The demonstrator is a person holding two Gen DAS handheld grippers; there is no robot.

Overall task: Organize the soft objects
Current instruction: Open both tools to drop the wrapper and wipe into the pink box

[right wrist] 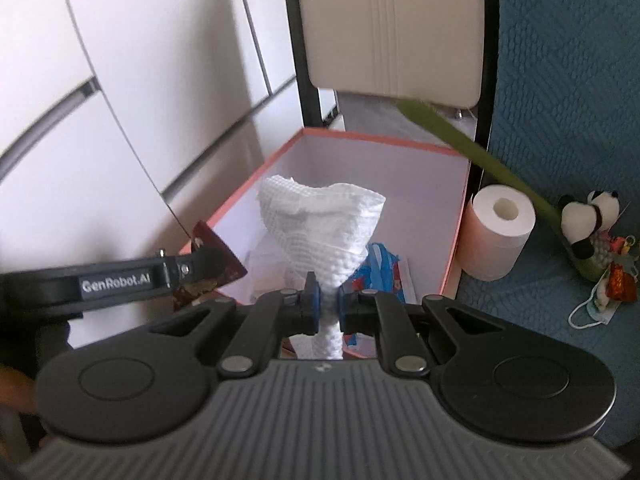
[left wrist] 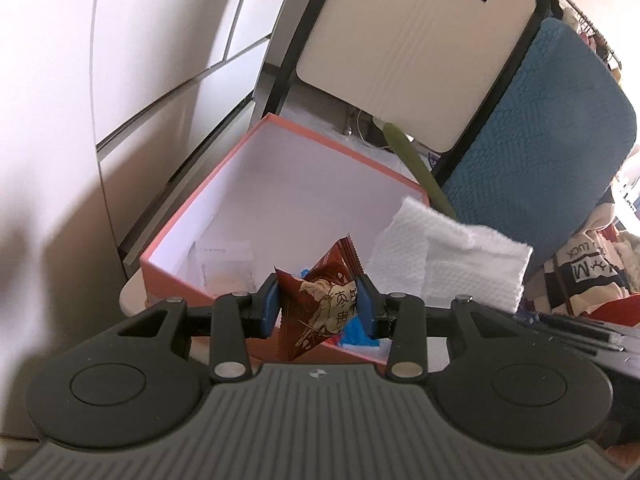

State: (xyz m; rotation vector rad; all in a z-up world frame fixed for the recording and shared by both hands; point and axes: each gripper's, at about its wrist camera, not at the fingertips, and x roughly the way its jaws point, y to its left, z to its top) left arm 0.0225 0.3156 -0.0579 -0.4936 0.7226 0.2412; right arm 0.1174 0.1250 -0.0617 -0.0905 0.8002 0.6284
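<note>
Left wrist view: left gripper (left wrist: 318,307) clamped on red snack packet (left wrist: 320,304), blue pads (left wrist: 269,308) pressing both sides, packet upright between them. Held over near rim of pink box (left wrist: 208,184). Box open-topped, white inside, far half bare. Inside near wall: clear flat packet (left wrist: 224,258) at 10 o'clock from the claw, blue wrapper (left wrist: 356,330) just below the packet. White paper towel (left wrist: 444,258) at 2 o'clock, hanging over the box's right edge. Beyond the box at 12 o'clock: white chair back (left wrist: 412,48); blue quilted cushion (left wrist: 548,128) at 1 o'clock.

Right wrist view: right gripper (right wrist: 329,307) pinched nearly together on white paper towel (right wrist: 324,224), towel flaring upward above the pads. Positioned over near end of pink box (right wrist: 454,248); blue wrapper (right wrist: 380,266) inside, just right of the towel. Left gripper (right wrist: 200,270) with red snack packet (right wrist: 218,258) at 9 o'clock, over the box's left rim. Toilet roll (right wrist: 498,232) touching the box's right wall outside; panda plush (right wrist: 588,220) at 3 o'clock, well apart.
</note>
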